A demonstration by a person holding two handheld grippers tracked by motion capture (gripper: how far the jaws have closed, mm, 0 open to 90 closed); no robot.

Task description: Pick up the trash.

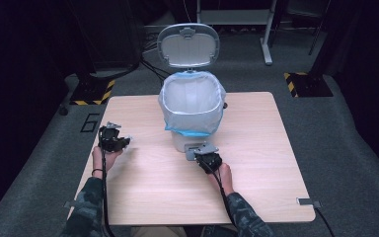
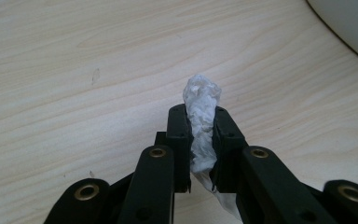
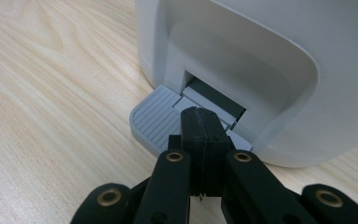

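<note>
A small white pedal bin [image 1: 191,106] stands at the table's middle back, its lid [image 1: 188,45] up and a pale blue-edged bag lining it. My left gripper [image 1: 123,141] is left of the bin, just above the tabletop, shut on a crumpled white tissue [image 2: 202,116] that sticks out past the jaw tips. My right gripper [image 1: 201,154] is at the bin's front base. Its jaws are shut with nothing between them, and their tips [image 3: 200,122] press down on the grey ribbed foot pedal [image 3: 154,119].
The light wooden table [image 1: 256,163] has bare surface on both sides of the bin and in front of it. The bin's white curved wall [image 2: 349,23] lies to the upper right in the left gripper view. Dark floor and stand bases surround the table.
</note>
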